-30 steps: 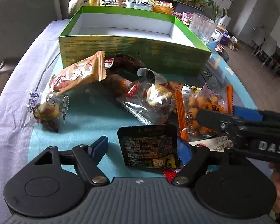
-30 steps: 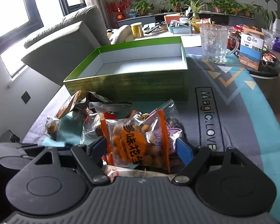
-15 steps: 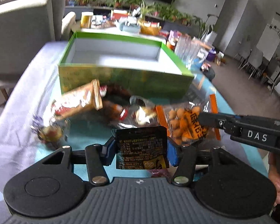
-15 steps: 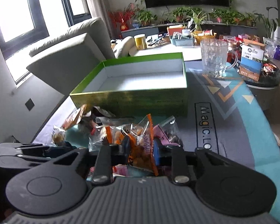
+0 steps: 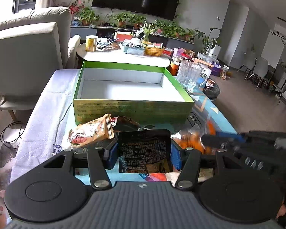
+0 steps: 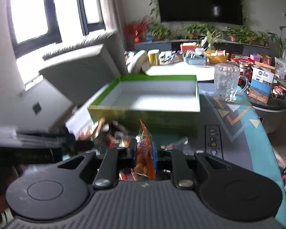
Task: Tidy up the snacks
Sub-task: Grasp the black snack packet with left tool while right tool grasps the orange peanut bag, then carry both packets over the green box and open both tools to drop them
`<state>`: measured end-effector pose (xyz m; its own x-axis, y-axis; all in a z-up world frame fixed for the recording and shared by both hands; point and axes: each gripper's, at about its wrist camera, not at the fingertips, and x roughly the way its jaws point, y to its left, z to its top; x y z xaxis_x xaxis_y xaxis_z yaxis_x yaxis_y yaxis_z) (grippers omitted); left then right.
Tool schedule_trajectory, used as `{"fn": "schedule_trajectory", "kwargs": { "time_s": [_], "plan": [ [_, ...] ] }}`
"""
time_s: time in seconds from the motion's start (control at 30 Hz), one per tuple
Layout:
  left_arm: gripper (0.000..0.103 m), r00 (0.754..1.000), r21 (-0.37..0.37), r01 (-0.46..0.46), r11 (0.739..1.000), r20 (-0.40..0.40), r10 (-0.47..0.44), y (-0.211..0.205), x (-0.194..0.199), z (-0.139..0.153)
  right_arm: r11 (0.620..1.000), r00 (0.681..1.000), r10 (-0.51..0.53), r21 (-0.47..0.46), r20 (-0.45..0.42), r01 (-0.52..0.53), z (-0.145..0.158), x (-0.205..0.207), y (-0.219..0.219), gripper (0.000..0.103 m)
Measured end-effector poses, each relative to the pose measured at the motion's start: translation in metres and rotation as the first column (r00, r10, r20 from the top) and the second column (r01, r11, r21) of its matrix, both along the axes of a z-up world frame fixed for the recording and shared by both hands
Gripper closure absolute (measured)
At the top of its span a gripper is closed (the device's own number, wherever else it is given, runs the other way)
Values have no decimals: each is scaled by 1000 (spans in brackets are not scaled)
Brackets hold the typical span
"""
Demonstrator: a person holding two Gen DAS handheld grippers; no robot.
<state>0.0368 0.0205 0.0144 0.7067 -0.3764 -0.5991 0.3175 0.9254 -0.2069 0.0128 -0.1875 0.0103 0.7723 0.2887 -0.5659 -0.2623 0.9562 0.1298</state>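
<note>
Ahead, open green box (image 5: 132,110), empty.

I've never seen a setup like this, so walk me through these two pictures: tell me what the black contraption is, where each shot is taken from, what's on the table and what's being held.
No robot here: a person carries a two-finger clamp in each hand, with a wide-angle camera on each looking along its fingers. The black shape at the bottom of each picture is that tool.

In the left hand's view, the left hand-held gripper is shut on a black snack packet. In the right hand's view, the right hand-held gripper is shut on an orange bag of peanuts; its jaws have just been closing.

On the table lie more loose snacks, including a tan packet, before an open green box with nothing in it. A glass mug stands beside the box.
</note>
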Motion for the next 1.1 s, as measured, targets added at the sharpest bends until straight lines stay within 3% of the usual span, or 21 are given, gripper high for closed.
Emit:
{"fn": "schedule_trajectory", "kwargs": {
  "time_s": [0.03,0.07,0.1,0.13,0.23,0.3,0.4,0.47,0.57,0.67,0.77,0.83,0.93,1.0,1.1],
  "plan": [
    [52,1000,0,1,1000,-1,-1,0,-1,0,1000,1000,10,-12,-22,-11,-5,0,1,72],
    [52,1000,1,1,1000,-4,-1,-1,-1,-1,1000,999,15,-18,-46,-16,-10,2,1,62],
    [52,1000,-1,0,1000,-7,0,-1,-3,0,1000,998,14,-15,-60,-15,-14,4,1,44],
    [52,1000,-1,0,1000,-11,0,-1,-3,-1,1000,998,10,-15,-67,-11,-17,4,1,37],
    [52,1000,1,-2,1000,-14,2,1,-3,-1,998,999,7,-56,-35,-9,-22,3,3,33],
    [52,1000,4,-10,1000,-13,10,3,-3,1,990,999,33,-138,28,-29,-23,-1,6,33],
    [52,1000,6,-21,1000,-15,21,5,-1,1,958,986,130,-269,103,-98,-24,-7,8,33],
    [52,999,6,-27,1000,-21,27,6,1,0,916,969,215,-369,120,-158,-27,-8,9,32],
    [52,999,8,-29,1000,-32,29,5,3,-2,836,927,371,-454,57,-307,-34,-6,8,33],
    [52,999,13,-33,999,-40,33,4,6,-4,745,881,472,-544,20,-386,-38,-1,13,33],
    [52,998,16,-37,999,-47,38,4,10,-5,693,853,521,-574,-18,-436,-39,11,17,35],
    [52,998,17,-40,999,-53,41,3,12,-6,672,838,544,-573,-48,-470,-41,19,20,35],
    [52,997,21,-42,999,-60,43,3,14,-8,651,811,577,-543,-101,-531,-48,28,21,46],
    [51,997,22,-45,999,-67,46,4,16,-10,661,808,577,-514,-118,-547,-47,32,21,66],
    [51,996,16,-49,999,-72,50,5,17,-11,706,836,538,-481,-113,-520,-46,31,22,71]
  ]
}}
